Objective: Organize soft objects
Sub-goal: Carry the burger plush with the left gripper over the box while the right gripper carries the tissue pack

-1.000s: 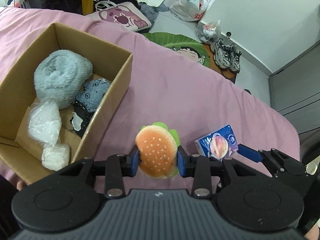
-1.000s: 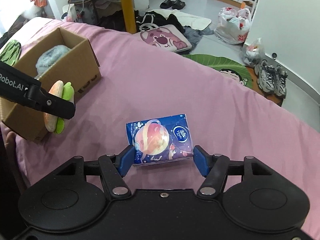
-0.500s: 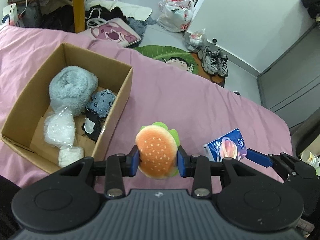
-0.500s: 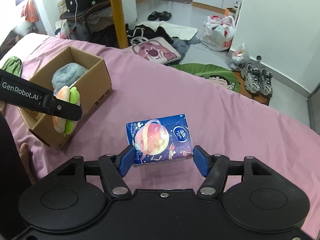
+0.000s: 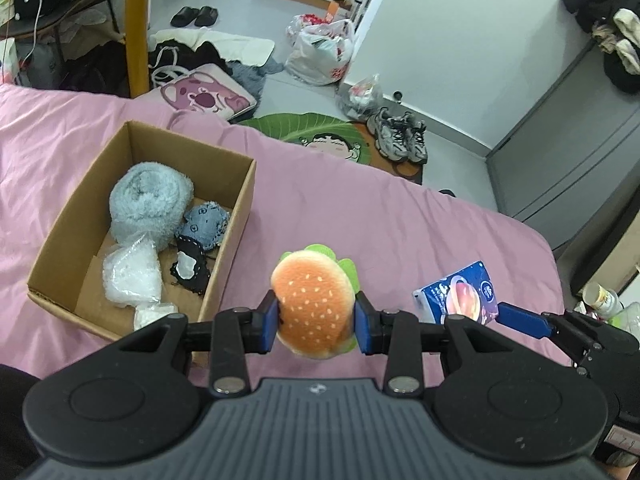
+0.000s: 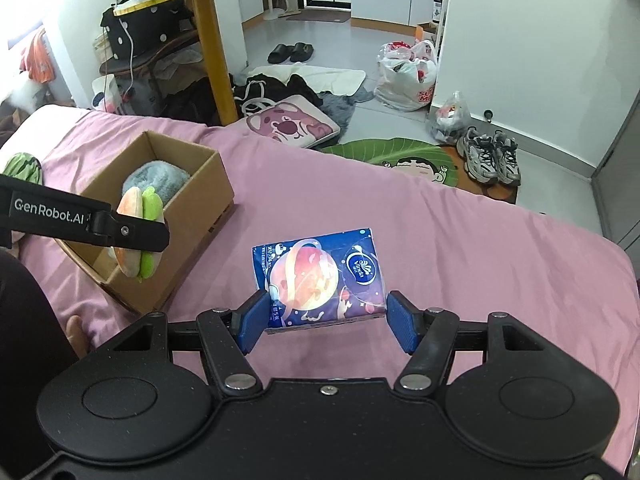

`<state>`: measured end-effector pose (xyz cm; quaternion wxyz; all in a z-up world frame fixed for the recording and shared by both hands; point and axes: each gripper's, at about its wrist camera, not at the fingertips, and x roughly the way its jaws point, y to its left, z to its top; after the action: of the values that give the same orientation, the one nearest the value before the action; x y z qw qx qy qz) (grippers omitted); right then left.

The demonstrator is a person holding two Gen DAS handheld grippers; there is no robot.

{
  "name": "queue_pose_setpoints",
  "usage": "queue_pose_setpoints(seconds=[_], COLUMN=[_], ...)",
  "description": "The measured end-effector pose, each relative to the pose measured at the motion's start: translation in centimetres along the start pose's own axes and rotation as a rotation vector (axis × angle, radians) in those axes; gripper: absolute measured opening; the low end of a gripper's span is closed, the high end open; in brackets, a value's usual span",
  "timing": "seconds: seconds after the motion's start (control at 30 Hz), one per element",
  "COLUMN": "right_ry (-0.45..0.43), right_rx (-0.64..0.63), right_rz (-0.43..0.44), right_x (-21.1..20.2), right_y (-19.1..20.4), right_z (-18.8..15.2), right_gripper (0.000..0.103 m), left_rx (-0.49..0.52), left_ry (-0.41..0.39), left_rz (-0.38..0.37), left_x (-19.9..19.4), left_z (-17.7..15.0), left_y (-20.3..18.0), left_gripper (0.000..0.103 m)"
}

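Pink bedsheet (image 5: 360, 216) covers the whole work surface. Cardboard box (image 5: 234, 216) sits on it at 9 o'clock of the left wrist view, top open. Inside the box: rolled grey fluffy towel (image 5: 150, 200) at the far end, clear plastic bag of white stuff (image 5: 130, 276) toward the near end, small blue denim plush (image 5: 206, 226) against the right wall, a black-and-white bit (image 5: 188, 268) just in front of it. Left gripper (image 5: 316, 326) is pinching a burger plush (image 5: 312, 308) across the bun, blue pads pressed into both sides; the plush hangs above the sheet just right of the box's near right corner, lettuce edge on the far side. In the right wrist view it shows at 9 o'clock, overlapping the box's near wall. Right gripper (image 6: 326, 320) is clamped on a blue tissue pack (image 6: 320, 276) by its near end, pack lifted off the sheet, printed face up, at 3 o'clock of the burger.
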<state>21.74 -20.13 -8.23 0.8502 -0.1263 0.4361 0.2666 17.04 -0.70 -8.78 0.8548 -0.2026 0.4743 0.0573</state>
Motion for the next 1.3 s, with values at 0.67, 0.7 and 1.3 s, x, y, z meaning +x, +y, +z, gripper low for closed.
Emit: queue_pose_setpoints(seconds=[0.67,0.7,1.3], right_ry=[-0.117,-0.123,-0.171], right_rx=[-0.002,-0.004,-0.033], right_rz=[-0.002,0.000,0.041], right_x=[-3.2,-3.3,-3.9], right_y=[3.7,4.0,7.9], right_z=[2.4,2.5,3.8], right_gripper=[0.062,0.062,0.062], left_rx=[0.080,0.081,0.021], left_ry=[-0.086,-0.092,-0.132], left_rz=[0.011,0.013,0.067], left_x=[-5.6,-5.9,-7.8], left_z=[1.0,1.1,2.2], left_y=[2.9,3.1,9.3], left_gripper=[0.037,0.037,0.037])
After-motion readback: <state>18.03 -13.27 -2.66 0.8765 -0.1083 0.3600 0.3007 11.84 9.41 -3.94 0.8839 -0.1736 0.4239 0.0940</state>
